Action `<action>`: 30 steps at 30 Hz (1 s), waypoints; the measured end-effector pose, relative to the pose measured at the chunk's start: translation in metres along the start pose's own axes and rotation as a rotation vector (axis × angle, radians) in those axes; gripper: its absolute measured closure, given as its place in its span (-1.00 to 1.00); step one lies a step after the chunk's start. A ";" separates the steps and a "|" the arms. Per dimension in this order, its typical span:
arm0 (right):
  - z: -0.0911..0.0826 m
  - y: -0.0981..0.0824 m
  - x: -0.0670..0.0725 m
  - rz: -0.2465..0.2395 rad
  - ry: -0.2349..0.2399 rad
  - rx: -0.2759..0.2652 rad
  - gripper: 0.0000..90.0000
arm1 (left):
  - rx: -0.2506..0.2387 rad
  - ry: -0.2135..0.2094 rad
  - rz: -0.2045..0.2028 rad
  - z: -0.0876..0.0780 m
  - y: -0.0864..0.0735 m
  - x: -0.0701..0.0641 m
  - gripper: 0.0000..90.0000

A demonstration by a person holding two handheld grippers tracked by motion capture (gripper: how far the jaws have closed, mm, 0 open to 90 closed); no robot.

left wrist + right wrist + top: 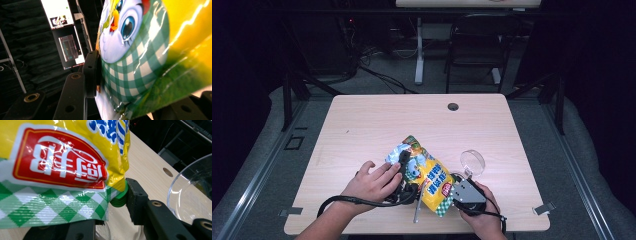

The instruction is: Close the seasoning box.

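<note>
One glossy, crinkled foil snack bag [428, 176], yellow with a green-and-white chequered band, a red label and a cartoon bird's face, lies tilted near the front edge of the rectangular pale wood-grain desk [362, 125], between the two hands. At left, the person's left hand [373, 182] carries the left claw [404, 167], matt black and hard-edged; its jaws stand partly apart and are clamped on the upper, silvery-blue end of the bag. In the left gripper view one flat black pad [91, 73] presses against the smooth chequered film [140, 62], which bulges and catches bright streaks of light. At centre the bag's surface is creased and reflective, its seam ends flattened. At right, the right hand [482, 220] carries the right claw [451, 189], topped by a grey three-cornered metal plate [469, 192]; its jaws are likewise clamped on the lower chequered corner of the bag, where the right gripper view shows a ribbed green pad [120, 197] touching the foil [62, 170]. Just beyond that claw stands one round, clear plastic bowl [472, 162], thin-walled and shiny, its curved rim [190, 192] near the jaw. One small dark round hole [453, 106] marks the far part of the desk. Count: one bag, one bowl, two claws.
</note>
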State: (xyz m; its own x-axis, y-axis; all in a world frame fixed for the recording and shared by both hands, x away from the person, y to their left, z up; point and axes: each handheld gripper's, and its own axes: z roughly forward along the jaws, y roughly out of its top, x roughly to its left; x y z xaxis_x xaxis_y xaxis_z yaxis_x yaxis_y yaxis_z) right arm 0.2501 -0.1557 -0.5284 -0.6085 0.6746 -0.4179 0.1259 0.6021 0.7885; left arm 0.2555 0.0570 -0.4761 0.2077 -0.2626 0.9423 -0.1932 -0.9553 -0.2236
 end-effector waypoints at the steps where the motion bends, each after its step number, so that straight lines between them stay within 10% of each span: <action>1: 0.000 0.000 0.000 0.002 0.001 -0.002 0.57 | 0.000 0.000 0.000 0.000 0.000 0.000 0.39; 30: -0.010 -0.004 -0.006 0.073 0.017 0.012 0.57 | -0.018 0.009 0.026 -0.004 0.010 0.008 0.39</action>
State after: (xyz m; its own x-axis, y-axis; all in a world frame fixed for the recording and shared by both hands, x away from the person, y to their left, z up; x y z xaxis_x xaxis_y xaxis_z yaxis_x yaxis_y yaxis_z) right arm 0.2453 -0.1662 -0.5241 -0.6107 0.7094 -0.3519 0.1793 0.5568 0.8111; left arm 0.2511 0.0459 -0.4697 0.1932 -0.2863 0.9385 -0.2155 -0.9455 -0.2441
